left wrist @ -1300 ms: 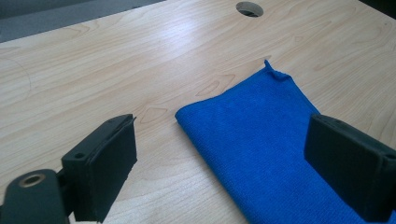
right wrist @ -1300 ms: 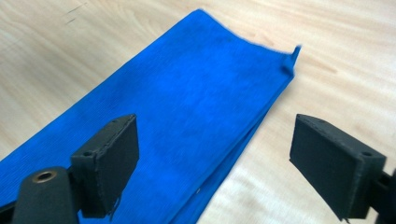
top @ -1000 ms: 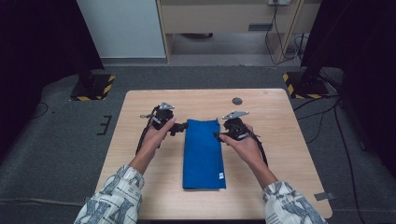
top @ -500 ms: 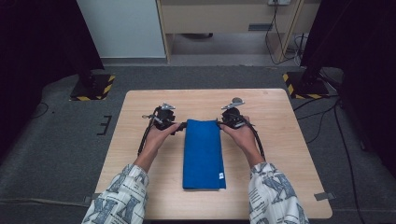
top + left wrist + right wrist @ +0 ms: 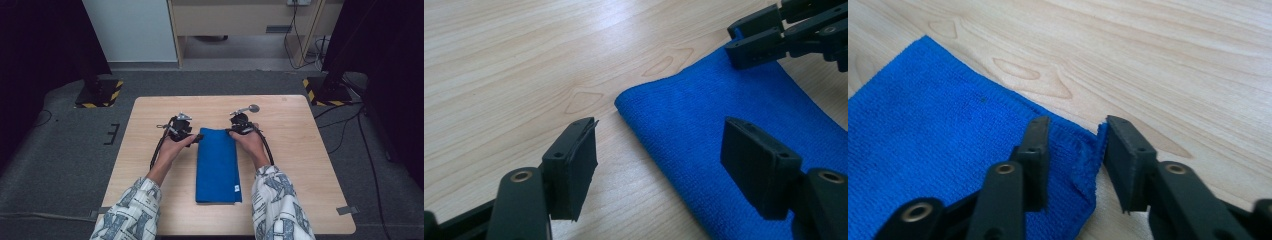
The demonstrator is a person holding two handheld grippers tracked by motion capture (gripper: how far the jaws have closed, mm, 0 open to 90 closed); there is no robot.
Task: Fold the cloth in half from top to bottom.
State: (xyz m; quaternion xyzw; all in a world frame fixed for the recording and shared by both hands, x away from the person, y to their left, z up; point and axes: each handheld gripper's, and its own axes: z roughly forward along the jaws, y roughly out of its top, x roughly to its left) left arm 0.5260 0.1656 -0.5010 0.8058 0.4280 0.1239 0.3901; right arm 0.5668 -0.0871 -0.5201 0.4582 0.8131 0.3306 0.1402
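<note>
Your right gripper had just been closing around the far right corner of the folded blue towel mid-table, not yet pinching; your left gripper, also narrowing, straddled the far left corner, ready to lift both.

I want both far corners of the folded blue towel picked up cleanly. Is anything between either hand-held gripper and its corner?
Nothing visible. The left hand-held gripper straddles its corner of the blue towel with bare table around it. The right hand-held gripper, jaws just closing, already has its corner's edge between them.
</note>
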